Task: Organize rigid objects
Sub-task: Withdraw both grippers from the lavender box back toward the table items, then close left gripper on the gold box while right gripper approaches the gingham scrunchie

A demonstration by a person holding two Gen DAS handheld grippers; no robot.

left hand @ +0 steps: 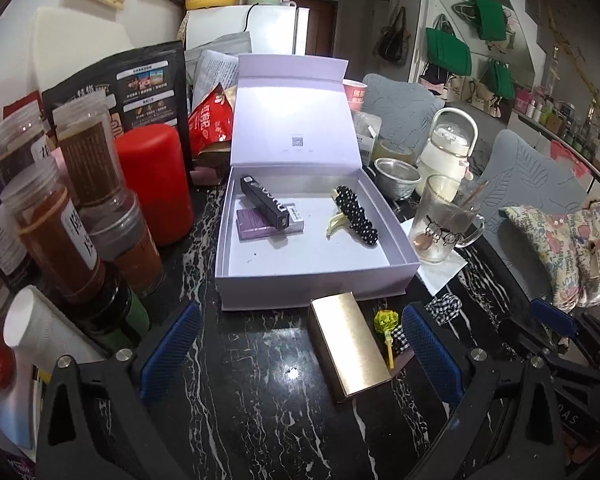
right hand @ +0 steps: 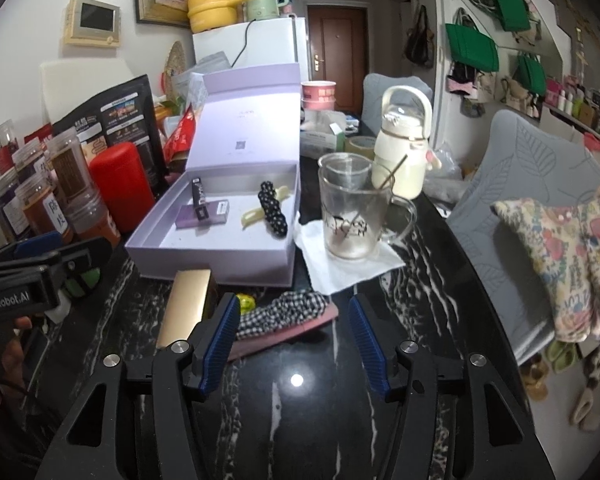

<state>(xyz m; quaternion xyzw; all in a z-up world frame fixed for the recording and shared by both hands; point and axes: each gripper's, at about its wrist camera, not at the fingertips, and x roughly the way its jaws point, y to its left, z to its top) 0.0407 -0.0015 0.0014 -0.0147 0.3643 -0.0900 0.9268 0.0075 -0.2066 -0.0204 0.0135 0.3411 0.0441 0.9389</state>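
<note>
Table (left hand: 260, 420): black marble, cluttered.
Lilac box (left hand: 312, 280): lid up, few bits already inside.
Gold case (left hand: 348, 352): lies in front of box, btwn my left tongs (left hand: 300, 352), wide open, holding nothing. Advice: square pads on long sides.
Gingham clip (right hand: 288, 316): btwn right tongs (right hand: 292, 340), half open, not gripping.

Both tools (left hand: 300, 344) (right hand: 292, 340) open, empty.

Both views are evenly lit from overhead; a lamp's glare spot is mirrored on the black marble table (left hand: 260, 360). Edges are bowed and vignetted by fisheye distortion, with slight softness throughout.
</note>
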